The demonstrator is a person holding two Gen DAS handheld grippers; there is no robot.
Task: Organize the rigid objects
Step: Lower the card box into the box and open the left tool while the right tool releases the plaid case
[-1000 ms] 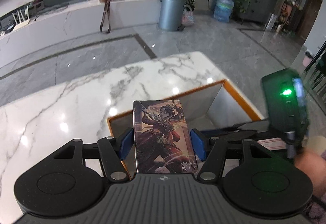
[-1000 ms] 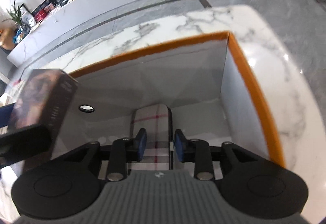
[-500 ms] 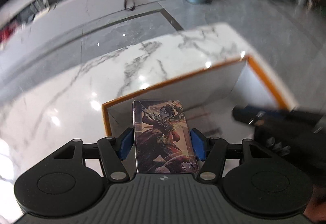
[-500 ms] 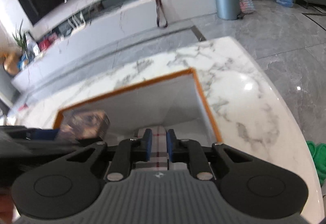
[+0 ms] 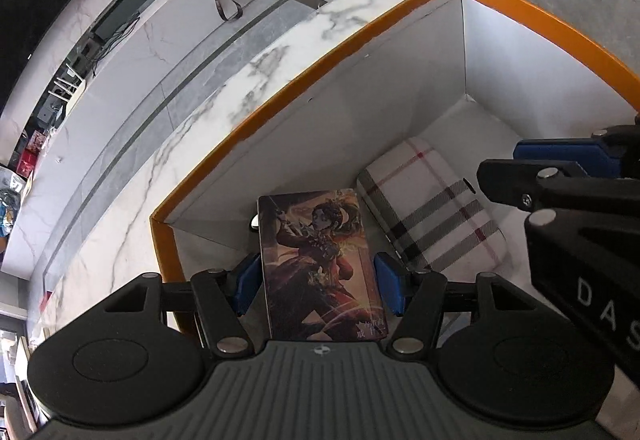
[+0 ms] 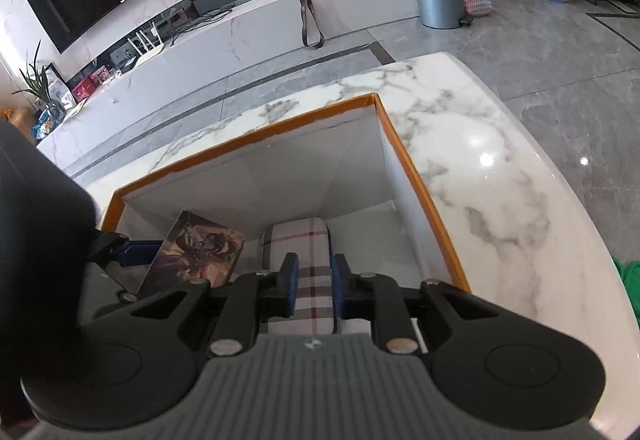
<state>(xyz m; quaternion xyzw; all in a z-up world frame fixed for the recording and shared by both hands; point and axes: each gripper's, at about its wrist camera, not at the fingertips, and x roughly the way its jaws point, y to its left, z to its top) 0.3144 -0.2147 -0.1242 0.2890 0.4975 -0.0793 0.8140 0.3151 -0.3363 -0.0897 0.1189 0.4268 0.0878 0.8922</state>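
While the left gripper [image 5: 320, 282] pinches the illustrated box [image 5: 322, 266] low inside the orange-rimmed box [image 5: 400, 14], it should settle flat beside the plaid case [image 6: 306, 282] before release. The right gripper [image 6: 313, 290], narrowly parted, straddles that case; contact is unclear. Floor beneath both stays hidden.
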